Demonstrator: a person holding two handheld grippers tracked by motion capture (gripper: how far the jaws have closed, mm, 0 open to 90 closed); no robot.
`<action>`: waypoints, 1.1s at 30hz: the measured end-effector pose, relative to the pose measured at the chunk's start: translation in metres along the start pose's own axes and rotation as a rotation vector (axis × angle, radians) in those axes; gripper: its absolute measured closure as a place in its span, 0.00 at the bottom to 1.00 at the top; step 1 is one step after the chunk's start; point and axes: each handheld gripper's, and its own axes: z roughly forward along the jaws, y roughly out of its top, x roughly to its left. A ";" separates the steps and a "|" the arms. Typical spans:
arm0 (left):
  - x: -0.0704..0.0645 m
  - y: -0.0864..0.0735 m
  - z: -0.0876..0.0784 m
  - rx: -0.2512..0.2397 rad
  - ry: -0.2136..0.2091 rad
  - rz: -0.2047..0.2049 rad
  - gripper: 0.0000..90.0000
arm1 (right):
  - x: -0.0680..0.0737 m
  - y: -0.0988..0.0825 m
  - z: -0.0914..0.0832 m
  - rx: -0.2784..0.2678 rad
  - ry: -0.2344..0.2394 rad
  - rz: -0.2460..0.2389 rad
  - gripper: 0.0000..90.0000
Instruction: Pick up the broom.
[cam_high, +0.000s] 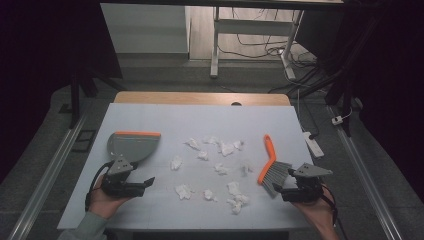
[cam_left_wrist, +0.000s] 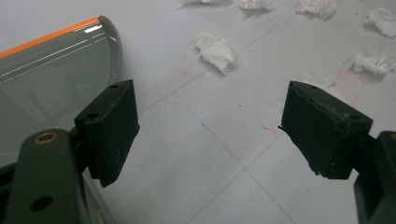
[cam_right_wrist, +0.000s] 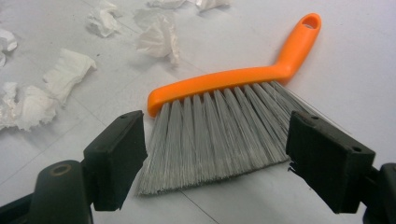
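A grey dustpan (cam_high: 131, 145) with an orange lip lies at the left of the white mat; in the left gripper view the dustpan (cam_left_wrist: 46, 70) sits just beyond the left jaw. My left gripper (cam_high: 146, 183) rests low near the front edge, open, nothing between its jaws (cam_left_wrist: 210, 112). An orange-handled brush (cam_high: 270, 159) with grey bristles lies at the right. My right gripper (cam_high: 280, 189) stands open right behind the bristle tips; in the right gripper view the brush (cam_right_wrist: 233, 79) fans out between and ahead of the wide jaws (cam_right_wrist: 217, 142), untouched. Several crumpled paper scraps (cam_high: 220, 167) are strewn between both tools.
The white mat (cam_high: 150, 115) covers most of a wooden table, whose far edge (cam_high: 200, 98) shows bare. A white power strip (cam_high: 314, 143) lies just off the right side. Table legs and cables stand on the floor behind.
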 end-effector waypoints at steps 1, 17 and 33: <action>0.000 0.001 0.000 -0.004 0.002 0.000 0.22 | 0.000 0.001 -0.001 -0.001 -0.001 0.004 0.24; -0.001 0.003 0.007 0.023 -0.024 0.022 0.23 | -0.009 0.026 -0.001 0.101 -0.080 0.109 0.29; -0.006 0.002 0.005 0.024 -0.022 0.051 0.24 | -0.038 0.100 0.048 0.371 -0.115 0.212 0.33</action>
